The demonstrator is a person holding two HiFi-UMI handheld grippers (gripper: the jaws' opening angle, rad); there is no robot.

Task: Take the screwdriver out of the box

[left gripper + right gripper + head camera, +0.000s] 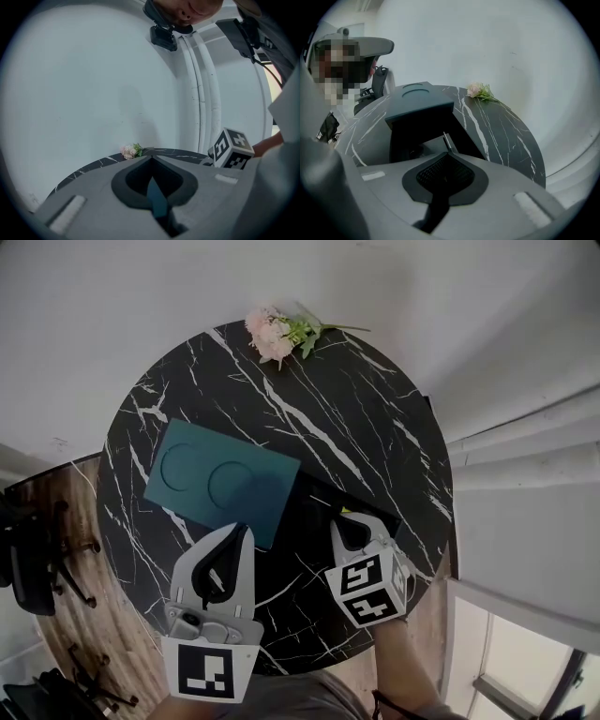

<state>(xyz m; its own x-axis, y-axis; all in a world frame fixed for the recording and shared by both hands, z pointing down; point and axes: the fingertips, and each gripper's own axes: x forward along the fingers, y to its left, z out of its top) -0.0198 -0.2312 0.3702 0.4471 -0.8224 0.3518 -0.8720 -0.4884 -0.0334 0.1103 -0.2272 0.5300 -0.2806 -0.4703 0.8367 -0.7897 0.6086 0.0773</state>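
Screwdriver [446, 139]: only a thin metal shaft shows, standing out just past the tips of the right gripper [449, 152], over the open dark box [423, 136] at the near right of the round marble table [375, 427]. Handle not made out.

Right gripper: jaws together. The shaft comes out exactly at their seam, so I read it as pinched on the screwdriver; the pads themselves hide the contact. The gripper points steeply down into the box.

Left gripper [240, 531]: jaws closed on the near edge of the teal lid [225, 482]; a teal sliver sits between them in the left gripper view. The lid is raised and tilted, and hangs over the left part of the box.

Step in hand, as judged: draw the tool up and out of the box.

Notes for doing it well:
- Lift along the line of the shaft first, then sideways to the right, away from the lid.
- A pinch on a thin round shaft pivots easily. Go slowly and avoid rolling the wrist until the tool is clear of the box wall.
- Hold the lid steady and no lower. If it sags, its underside crowds the exit path.
- Watch the shaft tip in the right gripper view; if it swings, stop and re-grip nearer the handle.

Pink flower [277, 332] lies at the far rim, well apart.
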